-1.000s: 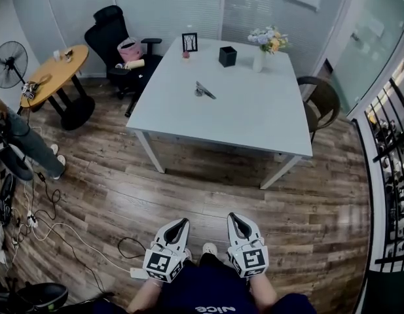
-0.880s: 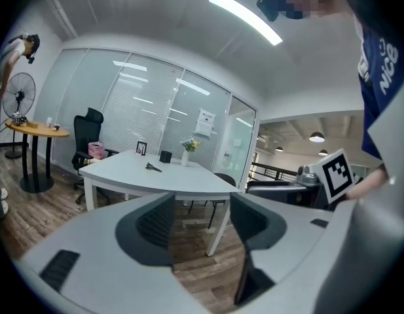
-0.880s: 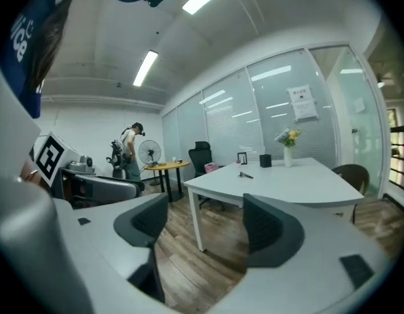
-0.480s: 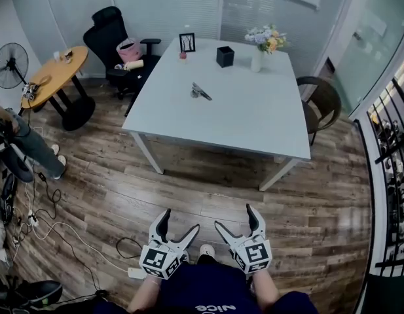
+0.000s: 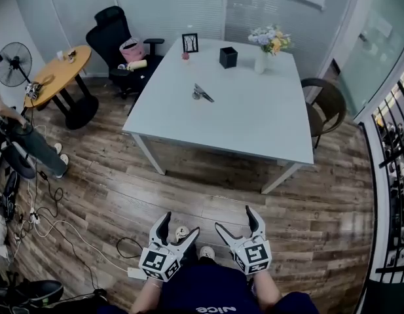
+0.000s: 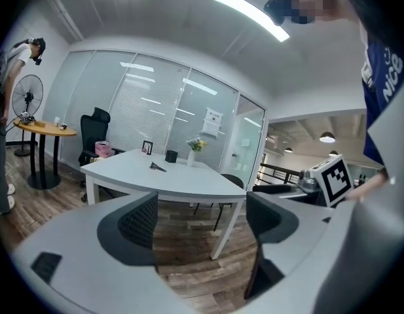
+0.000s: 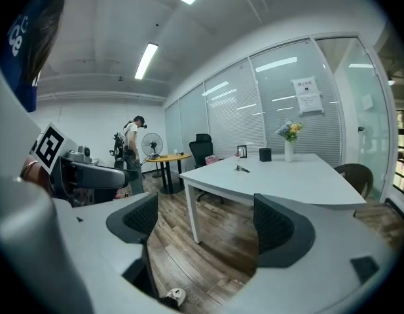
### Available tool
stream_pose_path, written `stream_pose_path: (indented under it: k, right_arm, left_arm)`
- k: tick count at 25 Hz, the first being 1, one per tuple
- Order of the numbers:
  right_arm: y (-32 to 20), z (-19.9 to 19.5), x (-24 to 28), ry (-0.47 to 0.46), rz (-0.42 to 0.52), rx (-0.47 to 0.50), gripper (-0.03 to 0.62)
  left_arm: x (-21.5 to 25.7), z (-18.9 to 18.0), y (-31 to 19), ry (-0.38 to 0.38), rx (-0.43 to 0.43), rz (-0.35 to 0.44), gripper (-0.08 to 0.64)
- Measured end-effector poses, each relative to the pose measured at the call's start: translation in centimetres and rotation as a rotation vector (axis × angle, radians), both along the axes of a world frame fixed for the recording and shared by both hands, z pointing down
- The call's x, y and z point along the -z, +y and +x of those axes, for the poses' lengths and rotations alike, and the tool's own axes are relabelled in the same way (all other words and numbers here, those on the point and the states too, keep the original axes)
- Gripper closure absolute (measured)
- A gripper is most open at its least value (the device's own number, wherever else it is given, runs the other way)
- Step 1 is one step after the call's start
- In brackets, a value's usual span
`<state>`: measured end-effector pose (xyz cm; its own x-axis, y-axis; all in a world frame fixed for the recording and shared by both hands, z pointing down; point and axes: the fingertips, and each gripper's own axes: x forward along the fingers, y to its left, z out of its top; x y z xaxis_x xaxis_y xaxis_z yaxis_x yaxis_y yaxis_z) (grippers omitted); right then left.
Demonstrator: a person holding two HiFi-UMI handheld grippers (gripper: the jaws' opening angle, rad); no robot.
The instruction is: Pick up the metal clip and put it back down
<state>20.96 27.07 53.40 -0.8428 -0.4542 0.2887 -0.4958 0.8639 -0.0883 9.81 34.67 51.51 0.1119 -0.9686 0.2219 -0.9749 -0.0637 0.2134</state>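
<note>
The metal clip (image 5: 202, 93) lies on the white table (image 5: 254, 123), toward its far left part; it also shows small in the left gripper view as the clip (image 6: 157, 167) and in the right gripper view as the clip (image 7: 241, 169). My left gripper (image 5: 176, 223) and right gripper (image 5: 236, 218) hang low by my body, well short of the table, above the wooden floor. Both stand open with nothing between their jaws. In their own views the left gripper (image 6: 202, 218) and right gripper (image 7: 205, 221) point toward the table.
On the table's far edge stand a picture frame (image 5: 190, 42), a black box (image 5: 228, 57) and a vase of flowers (image 5: 267, 44). A black office chair (image 5: 120, 41), a round wooden table (image 5: 54, 74) and a fan (image 5: 10, 64) are at left; a brown chair (image 5: 323, 106) at right. Cables (image 5: 51, 227) cross the floor. A person (image 5: 18, 136) stands at far left.
Both grippers went from shut to wide open. They stay low near my body; the view has shifted only slightly.
</note>
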Motion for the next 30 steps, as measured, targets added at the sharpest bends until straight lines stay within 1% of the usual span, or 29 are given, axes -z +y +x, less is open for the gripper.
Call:
stream_pose_path:
  k: [4,7,10,12,18,22,24,27,30]
  right_arm:
    - [-0.8,-1.2,-0.5,0.013,0.008,-0.005,0.149]
    - [-1.9,-2.0,-0.5,0.009,0.019,-0.034,0.152]
    - [-3.3,-3.2,-0.3,0.027,0.036,-0.059,0.15]
    - [-4.4,-4.4,-0.2,0.043,0.046,-0.068,0.149]
    - [-7.6,-8.7,-0.4,0.064,0.03,-0.104,0.149]
    - [-9.8,-11.2,-0.4,0.092,0.04,-0.135,0.149]
    - [-10.9,-12.5,-0.4,0.099,0.043,-0.149,0.15]
    - [-12.1,-14.4,-0.7,0.115,0.047,-0.177,0.15]
    - [-12.9,-16.2,-1.1,0.127,0.035,-0.191,0.152]
  left_arm:
    - [-0.8,-1.3,-0.9,-0.005,-0.009,-0.007,0.152]
    - [-1.2,-2.5,-1.9,0.002,-0.023,-0.01,0.152]
    - [-1.3,-3.7,-3.7,0.007,-0.05,-0.011,0.152]
    - [-1.2,-4.6,-5.3,0.005,-0.077,-0.009,0.152]
    - [-1.2,-8.5,-10.0,0.011,-0.151,-0.008,0.152]
    - [-1.4,-11.5,-12.7,0.028,-0.179,-0.002,0.152]
    - [-1.4,-12.8,-14.0,0.025,-0.213,-0.003,0.152]
    - [-2.0,-14.0,-15.5,0.013,-0.302,-0.028,0.152]
    - [-2.1,-15.4,-16.7,0.007,-0.338,-0.035,0.152]
